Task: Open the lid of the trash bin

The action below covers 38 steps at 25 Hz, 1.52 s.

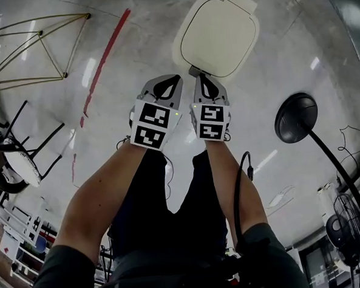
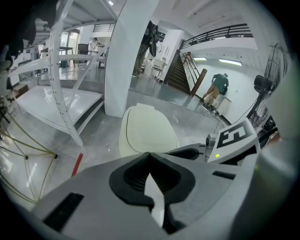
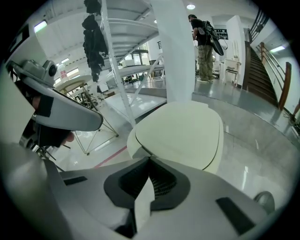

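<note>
The trash bin stands on the grey floor ahead with its cream, rounded-square lid (image 1: 219,34) lying flat and closed. That lid (image 2: 147,131) fills the middle of the left gripper view, and the right gripper view shows the lid (image 3: 180,133) closer. My left gripper (image 1: 175,78) is shut with nothing in it, a little short of the bin and to its left. My right gripper (image 1: 195,75) is also shut and empty, its tip right at the lid's near edge. Both pairs of jaws meet at their tips (image 2: 149,153) (image 3: 150,158).
A black round fan base (image 1: 296,117) with its pole stands right of the bin. A red tape line (image 1: 105,56) and a yellow wire frame (image 1: 40,51) lie to the left, near a black chair (image 1: 22,144). A white pillar (image 2: 129,56) rises behind the bin.
</note>
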Tool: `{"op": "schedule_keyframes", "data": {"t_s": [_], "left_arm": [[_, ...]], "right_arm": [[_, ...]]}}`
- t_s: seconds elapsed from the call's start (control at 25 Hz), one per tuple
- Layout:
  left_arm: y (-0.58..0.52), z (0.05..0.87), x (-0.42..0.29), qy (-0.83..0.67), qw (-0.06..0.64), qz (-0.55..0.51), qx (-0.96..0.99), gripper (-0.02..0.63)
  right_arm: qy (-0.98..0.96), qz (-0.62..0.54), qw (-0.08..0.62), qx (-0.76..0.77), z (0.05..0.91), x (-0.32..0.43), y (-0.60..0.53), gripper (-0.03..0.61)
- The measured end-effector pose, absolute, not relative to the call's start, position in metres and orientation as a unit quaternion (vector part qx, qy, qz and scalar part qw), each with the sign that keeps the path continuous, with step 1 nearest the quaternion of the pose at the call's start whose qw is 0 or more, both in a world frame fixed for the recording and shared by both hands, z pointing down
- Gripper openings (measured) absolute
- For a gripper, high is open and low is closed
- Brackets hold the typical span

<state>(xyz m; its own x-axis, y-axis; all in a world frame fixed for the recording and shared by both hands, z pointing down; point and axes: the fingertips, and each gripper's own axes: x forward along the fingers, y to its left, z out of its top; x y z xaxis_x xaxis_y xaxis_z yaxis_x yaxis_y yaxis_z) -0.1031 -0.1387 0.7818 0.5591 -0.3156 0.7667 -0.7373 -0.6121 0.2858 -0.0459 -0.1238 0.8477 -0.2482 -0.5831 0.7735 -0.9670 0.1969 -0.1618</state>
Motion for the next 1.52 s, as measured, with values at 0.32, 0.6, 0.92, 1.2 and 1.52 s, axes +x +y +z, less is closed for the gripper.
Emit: {"op": "schedule_keyframes", "data": {"t_s": [0.32,0.6,0.92,1.2,1.52], "left_arm": [[-0.14,0.787,-0.108,-0.327,0.314,0.341,0.824,0.008],[-0.137,0.782,-0.103,-0.326,0.314,0.335,0.827,0.008],[-0.132,0.783,-0.107,-0.336,0.316,0.332,0.823,0.008],[-0.126,0.762,-0.116,-0.35,0.317,0.33,0.818,0.008],[-0.142,0.673,-0.113,-0.378,0.312,0.293,0.821,0.008]], "right_arm": [[-0.714,0.342,0.295,0.534,0.851,-0.045,-0.126,0.025],[-0.71,0.348,0.31,0.528,0.852,-0.046,-0.125,0.025],[-0.712,0.358,0.301,0.523,0.852,-0.046,-0.125,0.025],[-0.724,0.36,0.309,0.501,0.851,-0.046,-0.126,0.026],[-0.757,0.352,0.313,0.453,0.781,-0.035,-0.143,0.026]]}}
